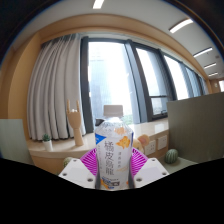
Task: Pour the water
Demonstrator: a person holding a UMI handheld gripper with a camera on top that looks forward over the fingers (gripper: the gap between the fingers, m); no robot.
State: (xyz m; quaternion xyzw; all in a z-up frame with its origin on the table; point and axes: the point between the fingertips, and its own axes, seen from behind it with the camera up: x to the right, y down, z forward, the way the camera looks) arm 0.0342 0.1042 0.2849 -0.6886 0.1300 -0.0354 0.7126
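A plastic bottle (pixel 112 153) with a white, blue and orange label and a white cap stands upright between my fingers, raised in front of the window. My gripper (pixel 112 163) is shut on the bottle. Both magenta pads (pixel 89 161) press against its sides at label height. The bottle's lower end is hidden below the fingers. No cup or other vessel is in view.
A wooden window ledge (pixel 55 150) runs behind the bottle. A tall wooden ornament (pixel 74 122) and a small potted plant (pixel 45 141) stand on it. A round green thing (pixel 171 156) sits at the right. Curtains (pixel 55 85) hang left of the large windows (pixel 125 80).
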